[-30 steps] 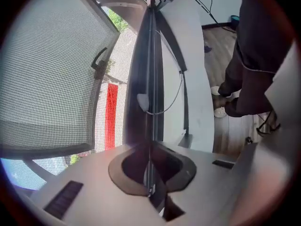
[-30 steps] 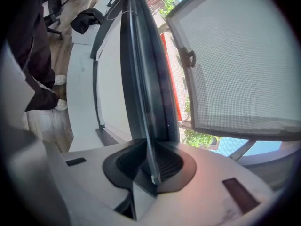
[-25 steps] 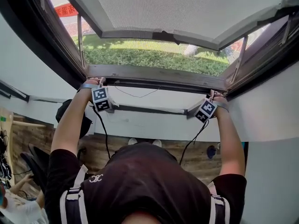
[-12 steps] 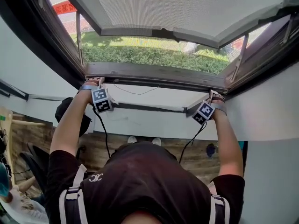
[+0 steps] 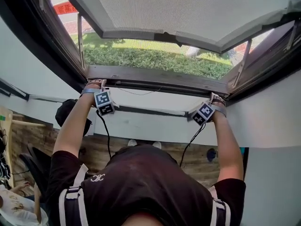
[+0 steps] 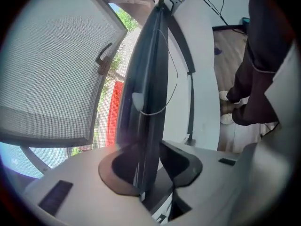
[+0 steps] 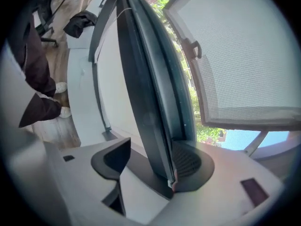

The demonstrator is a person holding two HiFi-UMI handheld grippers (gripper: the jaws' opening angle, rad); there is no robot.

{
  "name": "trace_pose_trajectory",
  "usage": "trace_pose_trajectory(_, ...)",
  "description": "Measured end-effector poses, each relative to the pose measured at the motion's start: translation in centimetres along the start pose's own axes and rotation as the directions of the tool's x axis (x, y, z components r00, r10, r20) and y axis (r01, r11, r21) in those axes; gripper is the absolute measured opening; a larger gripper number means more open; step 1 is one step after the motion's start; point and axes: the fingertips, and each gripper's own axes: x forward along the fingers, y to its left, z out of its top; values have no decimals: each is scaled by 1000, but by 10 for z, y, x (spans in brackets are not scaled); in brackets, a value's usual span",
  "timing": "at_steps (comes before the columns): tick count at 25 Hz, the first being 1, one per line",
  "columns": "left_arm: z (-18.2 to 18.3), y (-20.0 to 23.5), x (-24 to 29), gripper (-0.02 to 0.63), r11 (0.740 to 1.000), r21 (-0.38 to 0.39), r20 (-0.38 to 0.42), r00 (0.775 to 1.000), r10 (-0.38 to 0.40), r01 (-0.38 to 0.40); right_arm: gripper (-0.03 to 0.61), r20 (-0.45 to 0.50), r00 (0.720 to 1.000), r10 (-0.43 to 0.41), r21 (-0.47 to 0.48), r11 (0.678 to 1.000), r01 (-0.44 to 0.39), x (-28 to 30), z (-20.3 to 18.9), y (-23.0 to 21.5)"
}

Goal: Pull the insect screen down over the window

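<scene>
Jaws of left gripper (image 6: 150, 167) straddle dark screen bar (image 6: 149, 93), just narrowed yet not clamped; right gripper (image 7: 153, 166) jaws likewise loose around same bar, just narrowed slightly.

The insect screen (image 5: 188, 8) is pale grey fine mesh, the window bar (image 5: 155, 78) dark grey, the hedge (image 5: 155, 59) green, the wall (image 5: 155, 126) white, the floor (image 5: 94, 152) brown wood, and the marker cube (image 5: 104, 102) patterned in black-and-white squares.
</scene>
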Motion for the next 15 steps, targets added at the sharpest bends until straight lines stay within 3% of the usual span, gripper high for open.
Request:
trace_pose_trajectory(4, 1, 5, 1, 150, 999, -27, 29, 999, 31, -30, 284, 42, 999, -25, -9, 1000, 25, 5, 0, -3)
trace_pose_trajectory(6, -1, 3, -3, 152, 998, -52, 30, 998, 46, -45, 244, 61, 998, -32, 31, 999, 30, -2, 1, -4)
trace_pose_trajectory(10, -1, 4, -9, 145, 994, -108, 20, 999, 37, -35, 255, 78, 995, -53, 83, 995, 47, -7, 4, -11)
trace_pose_trajectory(13, 3, 12, -14, 134, 976, -213, 73, 995, 67, -50, 246, 86, 993, -78, 64, 995, 73, -3, 1, -13)
trace_pose_trajectory(14, 6, 17, -19, 111, 961, -270, 101, 991, 91, -60, 205, 97, 991, -95, 82, 993, 88, -5, 1, -17)
trace_pose_trajectory(15, 9, 21, -25, 84, 940, -334, 129, 985, 113, -64, 124, 118, 986, -118, 129, 986, 102, -10, 2, -24)
